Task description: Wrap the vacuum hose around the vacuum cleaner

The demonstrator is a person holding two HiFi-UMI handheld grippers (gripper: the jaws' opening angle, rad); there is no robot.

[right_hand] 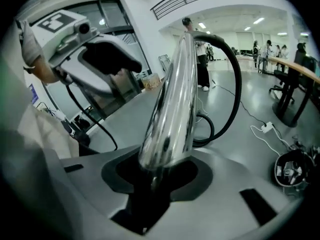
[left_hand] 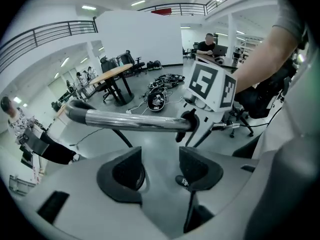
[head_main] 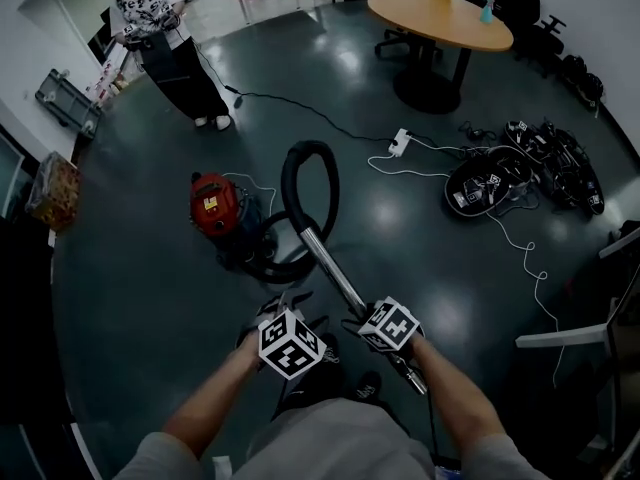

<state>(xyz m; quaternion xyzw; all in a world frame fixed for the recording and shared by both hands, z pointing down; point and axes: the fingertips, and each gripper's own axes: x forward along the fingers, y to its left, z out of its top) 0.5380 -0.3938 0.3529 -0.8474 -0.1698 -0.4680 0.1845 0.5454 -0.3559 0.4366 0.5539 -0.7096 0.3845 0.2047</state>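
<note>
Nearest to me, my left gripper (left_hand: pixel 160 171) stood with its jaws wide apart and nothing between them; only bare floor (head_main: pixel 140 298) showed through the gap. Just beside it, my right gripper (right_hand: pixel 159 176) was clamped on the lower end of the shiny metal wand (right_hand: pixel 175 104), the tube rising out from between its pads. In the left gripper view that wand ran across just beyond the open jaws without touching them.

From the head view, the wand slanted up and away from my right hand to the black vacuum hose (head_main: pixel 309 147), which arched in a tall loop and dropped back down toward the vacuum cleaner (head_main: pixel 215 205). The cleaner, red on top with a dark body, sat on the floor ahead and to my left, with more hose curled low beside it.

Farther out lay a white power strip (head_main: pixel 401 142) and a heap of dark gear (head_main: pixel 520 173) to the right. Beyond stood a round wooden table (head_main: pixel 440 18), and a person (head_main: pixel 165 48) at far left.
</note>
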